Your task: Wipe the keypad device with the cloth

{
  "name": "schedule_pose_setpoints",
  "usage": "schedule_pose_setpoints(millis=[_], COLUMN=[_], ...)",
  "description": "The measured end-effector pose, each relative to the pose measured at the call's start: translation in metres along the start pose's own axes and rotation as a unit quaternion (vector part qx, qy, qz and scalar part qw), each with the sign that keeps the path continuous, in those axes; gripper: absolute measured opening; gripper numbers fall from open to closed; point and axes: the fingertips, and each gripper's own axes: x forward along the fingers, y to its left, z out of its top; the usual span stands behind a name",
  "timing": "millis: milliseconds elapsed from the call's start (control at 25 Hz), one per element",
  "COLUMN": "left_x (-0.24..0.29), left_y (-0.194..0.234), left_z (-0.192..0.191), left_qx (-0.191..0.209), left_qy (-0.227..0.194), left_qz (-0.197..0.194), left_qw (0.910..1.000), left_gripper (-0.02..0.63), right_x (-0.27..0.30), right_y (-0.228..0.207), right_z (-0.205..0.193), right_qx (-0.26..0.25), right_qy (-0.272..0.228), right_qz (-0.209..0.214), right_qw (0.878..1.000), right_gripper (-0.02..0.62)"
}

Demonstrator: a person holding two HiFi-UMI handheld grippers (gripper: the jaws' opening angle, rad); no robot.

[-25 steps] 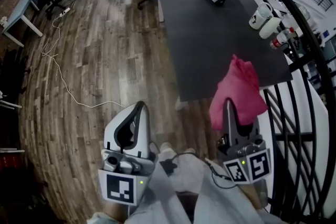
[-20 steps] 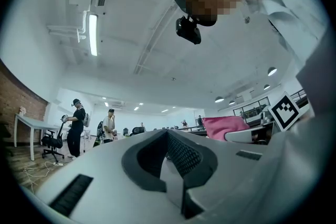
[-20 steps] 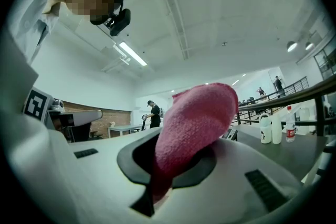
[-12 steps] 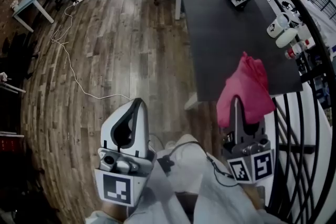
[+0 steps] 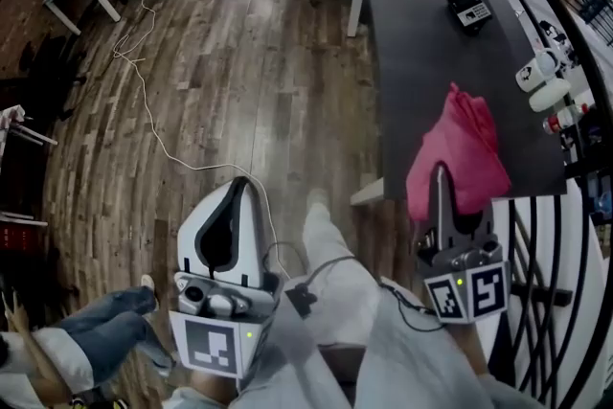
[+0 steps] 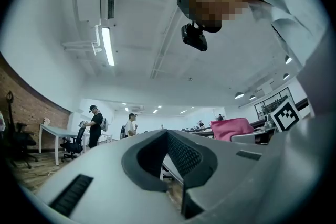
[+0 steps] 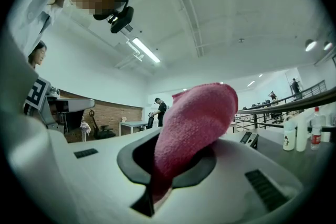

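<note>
Status: cloth in hand, wiping not started. Right gripper (image 5: 440, 187) sits at lower right of the head view, its jaws clamped on the pink cloth (image 5: 459, 151). The right gripper view confirms this: the cloth bulges up out of the closed jaws and flops forward. Left gripper (image 5: 243, 190) is at lower centre-left over the wooden floor (image 5: 239, 62); in the left gripper view its jaws are together with nothing between them. The keypad device (image 5: 470, 10) lies at the upper right of the frame, on the far part of the dark surface (image 5: 421, 62), well apart from both grippers, and nothing is touching it. 2 white mugs (image 5: 538, 79) and a bottle (image 5: 565, 121) stand along the surface's right edge, nearer than the device. Judgement: only step 1 (taking up the cloth) is done. Left to do: close the gap to the surface, bring the cloth down onto the device, wipe its face. The left gripper is free to steady the device if it slides.
</note>
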Motion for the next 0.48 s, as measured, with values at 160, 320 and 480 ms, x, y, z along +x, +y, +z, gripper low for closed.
schedule_pose_setpoints(millis=[160, 320, 480], left_x=[0.022, 0.062, 0.112], left_y=[0.019, 0.038, 0.048], left_z=[-0.009, -0.026, -0.032], left_qx=[0.003, -0.013, -0.015], left_qy=[0.003, 0.008, 0.011], left_qz=[0.014, 0.019, -0.001], left_qw=[0.9999, 0.9997, 0.9998], left_gripper=[0.008, 0.008, 0.008], right_x=[0.042, 0.087, 0.135], right_y=[0.005, 0.005, -0.006], right_z=[-0.005, -0.010, -0.012], right_qx=[-0.006, -0.010, -0.001], right_qy=[0.004, 0.004, 0.006], right_qz=[0.026, 0.043, 0.048], right_qw=[1.000, 0.999, 0.999], right_gripper=[0.029, 0.029, 0.029])
